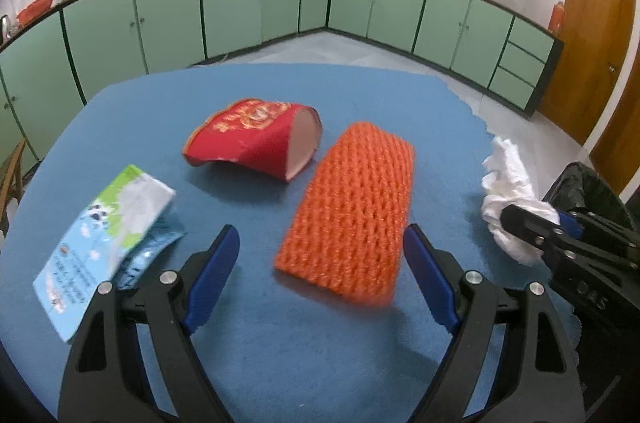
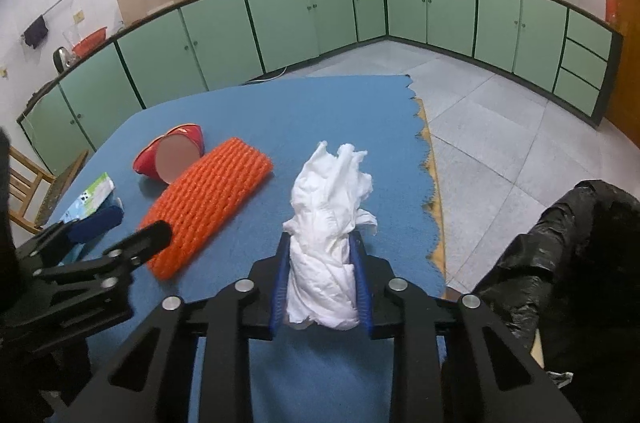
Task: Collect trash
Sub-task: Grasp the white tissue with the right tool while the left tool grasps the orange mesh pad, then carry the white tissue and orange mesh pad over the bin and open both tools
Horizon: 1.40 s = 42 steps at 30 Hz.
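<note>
Left wrist view
- Left gripper (image 1: 322, 275): jaws spread wide, nothing between the pads; it hovers over the blue table cover (image 1: 280, 91).
- Orange foam net (image 1: 348, 207): lies flat just ahead of the fingers, its near end level with the fingertips and shifted toward the right finger.
- Long axis: runs from near to far, leaning slightly right, so it lies roughly along the pointing line; the jaws would close across the short width.
- Red paper cup (image 1: 256, 137): crushed, on its side, farther off and left of the net, mouth turned right.
- Milk pouch (image 1: 96, 243): flat at the near left, beside the left finger.
- Right gripper (image 1: 532, 227): at the right edge, pinching the white tissue wad (image 1: 506, 183).
- Black bin bag (image 1: 588, 183): beyond the table's right edge.

Right wrist view
- Right gripper (image 2: 322, 287): fingers closed on the tissue wad (image 2: 332, 223), pads pressing both sides; the wad stands upright between them.
- Bin bag (image 2: 560, 255): near right, off the table, close to this hand.
- Left gripper (image 2: 120, 227): at the left, open, one finger over the near end of the net (image 2: 208, 203).

Judgement
- Nearer hand: the left for the net, the right for the bag.
- Risk: soft foam may slip or fold under the pads.
</note>
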Tool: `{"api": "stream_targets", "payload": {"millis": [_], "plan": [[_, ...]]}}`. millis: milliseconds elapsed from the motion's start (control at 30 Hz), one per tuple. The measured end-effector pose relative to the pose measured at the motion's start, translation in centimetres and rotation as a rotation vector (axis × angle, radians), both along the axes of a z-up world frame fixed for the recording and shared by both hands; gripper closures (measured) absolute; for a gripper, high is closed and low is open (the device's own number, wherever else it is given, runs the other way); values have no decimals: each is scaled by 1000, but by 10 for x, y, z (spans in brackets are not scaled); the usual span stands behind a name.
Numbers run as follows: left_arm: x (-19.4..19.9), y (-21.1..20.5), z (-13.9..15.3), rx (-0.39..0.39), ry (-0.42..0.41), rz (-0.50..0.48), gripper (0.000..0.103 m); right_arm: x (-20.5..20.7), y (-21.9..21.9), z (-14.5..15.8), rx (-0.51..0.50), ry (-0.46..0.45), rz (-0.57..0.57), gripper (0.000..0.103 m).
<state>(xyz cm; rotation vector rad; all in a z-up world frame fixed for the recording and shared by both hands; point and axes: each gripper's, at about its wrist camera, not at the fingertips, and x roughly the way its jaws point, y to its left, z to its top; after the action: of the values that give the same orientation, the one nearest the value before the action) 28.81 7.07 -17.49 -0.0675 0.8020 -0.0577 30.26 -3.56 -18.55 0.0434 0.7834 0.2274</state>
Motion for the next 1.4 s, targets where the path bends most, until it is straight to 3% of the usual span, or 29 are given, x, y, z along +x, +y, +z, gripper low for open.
{"api": "stream_targets", "payload": {"millis": [300, 367, 433, 533, 733, 1033, 1400], "plan": [[16, -13, -13, 21, 87, -49, 38, -2, -10, 1, 11, -4, -18, 75], [16, -17, -13, 28, 85, -70, 52, -4, -10, 2, 13, -4, -19, 75], [15, -20, -12, 27, 79, -99, 77, -6, -10, 2, 15, -6, -18, 75], [13, -25, -10, 26, 65, -122, 92, -11, -11, 4, 19, -9, -18, 75], [2, -23, 2, -1, 31, -103, 94, -23, -16, 16, 33, -35, -21, 75], [-39, -24, 46, -30, -64, -90, 94, -49, -26, 49, 58, -106, -12, 75], [-85, -43, 82, -63, -113, -111, 94, -92, -44, 87, 83, -178, -22, 75]]}}
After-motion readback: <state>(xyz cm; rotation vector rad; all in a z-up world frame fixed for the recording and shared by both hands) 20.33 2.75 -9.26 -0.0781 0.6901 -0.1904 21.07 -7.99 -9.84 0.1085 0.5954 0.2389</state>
